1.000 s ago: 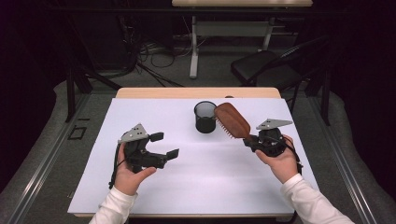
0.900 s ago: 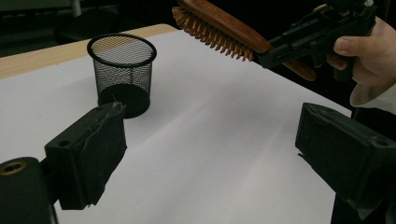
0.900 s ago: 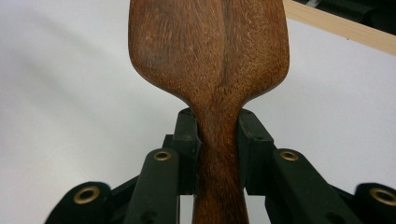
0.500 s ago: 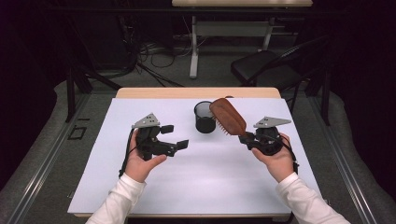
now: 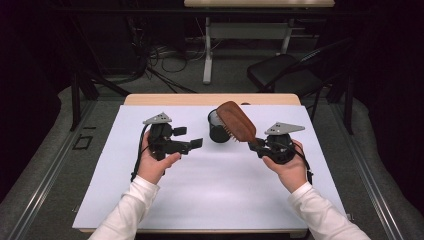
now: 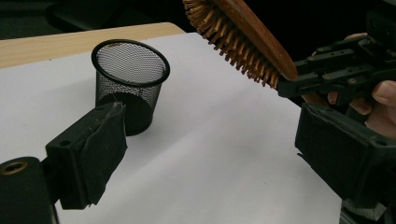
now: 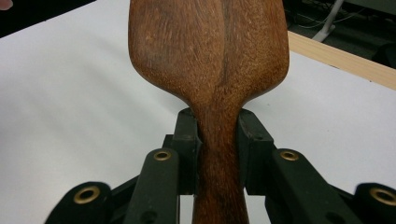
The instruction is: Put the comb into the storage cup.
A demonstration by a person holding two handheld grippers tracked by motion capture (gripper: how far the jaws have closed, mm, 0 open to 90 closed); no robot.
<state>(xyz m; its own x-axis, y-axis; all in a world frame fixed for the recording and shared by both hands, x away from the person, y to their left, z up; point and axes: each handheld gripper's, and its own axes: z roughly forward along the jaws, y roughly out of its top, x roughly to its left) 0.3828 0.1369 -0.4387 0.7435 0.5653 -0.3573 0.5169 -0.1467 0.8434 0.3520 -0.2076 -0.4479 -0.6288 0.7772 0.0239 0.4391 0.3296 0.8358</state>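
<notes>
While the wooden hairbrush [image 5: 237,121] is being carried above the table, its handle is being clamped between the jaws of the right gripper [image 5: 256,145], as is being shown plainly in the right gripper view, where the handle [image 7: 219,154] is being pinched from both sides. The brush head is being held tilted over the rim of the black mesh cup [image 5: 218,127], bristles [image 6: 224,42] facing down. The left gripper [image 5: 189,138] is being held with jaws parted and nothing between them, just beside the cup on the white table cover [image 5: 215,195]. The step in hand is judged to be transport to the cup; the next move is judged to call for upending the brush and lowering it inside the rim [image 6: 130,62].
</notes>
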